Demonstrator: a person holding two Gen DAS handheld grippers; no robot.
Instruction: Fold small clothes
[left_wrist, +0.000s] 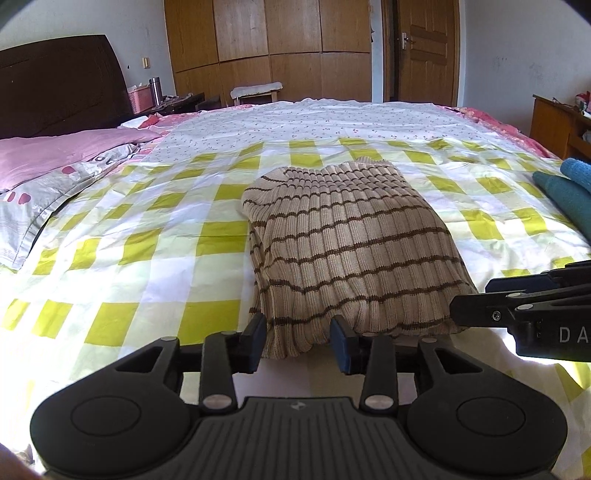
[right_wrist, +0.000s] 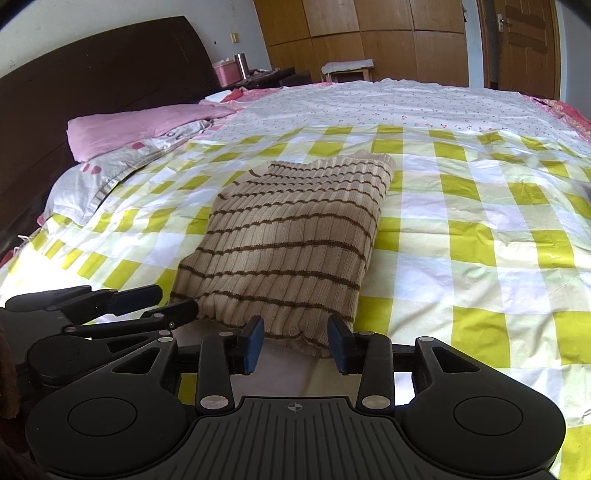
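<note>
A beige ribbed sweater with thin brown stripes (left_wrist: 347, 243) (right_wrist: 291, 229) lies folded into a compact block on the yellow-and-white checked bed cover (left_wrist: 147, 229). My left gripper (left_wrist: 299, 343) is at the sweater's near left corner, with the cloth's edge between its blue pads (left_wrist: 341, 343); the pads stand apart and do not press it. My right gripper (right_wrist: 295, 345) is at the near right corner in the same way, its jaws apart around the hem. Each gripper also shows in the other's view: the right gripper (left_wrist: 472, 297) and the left gripper (right_wrist: 173, 300).
Teal folded cloth (left_wrist: 569, 192) lies on the bed to the right. A pink pillow (right_wrist: 140, 125) and dark headboard (right_wrist: 92, 74) are at the left. A wooden wardrobe (left_wrist: 269, 40) and door (left_wrist: 424, 48) stand beyond the bed.
</note>
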